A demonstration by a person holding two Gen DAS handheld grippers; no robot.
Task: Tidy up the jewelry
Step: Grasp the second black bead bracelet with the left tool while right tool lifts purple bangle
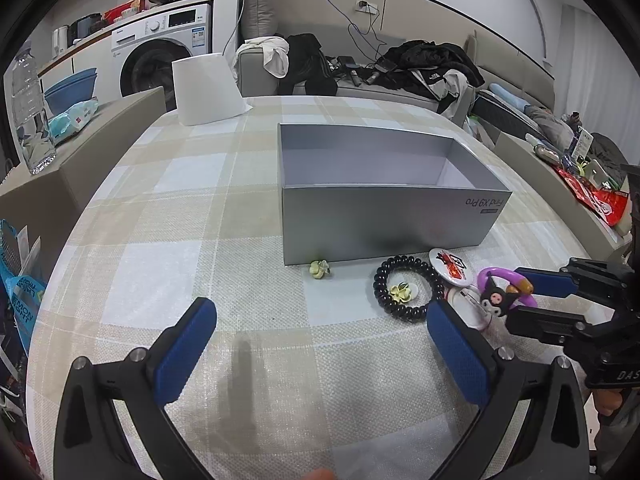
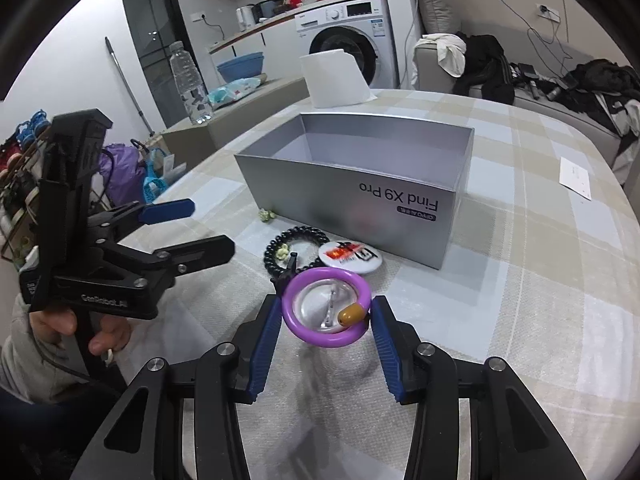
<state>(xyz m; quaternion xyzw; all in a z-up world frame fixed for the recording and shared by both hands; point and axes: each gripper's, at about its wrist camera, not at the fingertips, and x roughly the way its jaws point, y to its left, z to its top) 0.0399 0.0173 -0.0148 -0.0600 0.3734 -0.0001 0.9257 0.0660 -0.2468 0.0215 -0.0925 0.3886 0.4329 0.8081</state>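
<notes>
- Here, the right wrist view looks straight down onto the purple ring [image 2: 326, 307]; the right gripper [image 2: 326, 320] has its blue pads [image 2: 267, 336] closed against the ring's two sides, clamped on it.
- Only that view shows the ring as a plain hoop with a tan-brown bead [image 2: 351, 313] on its near right arc, and a clear round piece [image 2: 320, 304] seen through its middle.
- The left wrist view shows what this one hides: a small black cartoon-figure charm [image 1: 495, 299] hanging at the front of the ring [image 1: 505, 280], with the right gripper [image 1: 520, 292] reaching in from the table's right edge.
- The left gripper [image 1: 320, 344] has its jaws wide apart with nothing between them, over bare checked tablecloth [image 1: 240, 240] toward the near edge; the right wrist view shows it from the side, carried by a hand [image 2: 76, 326].
- The ring sits near the table's near right part, in front of the grey box [image 1: 384, 224]; I cannot tell whether it rests on the cloth or is just off it.
- Beside it lie a black bead bracelet [image 1: 404, 288] with a small yellow flower piece [image 1: 401, 292] inside its loop, and a white round badge [image 1: 448, 264] touching the bracelet.
- Another yellow-green flower piece [image 1: 320, 269] lies just against the box's front wall.
- The box is open-topped, with "Find X9 Pro" printed upside down on its front; what shows of its inside holds nothing.
</notes>
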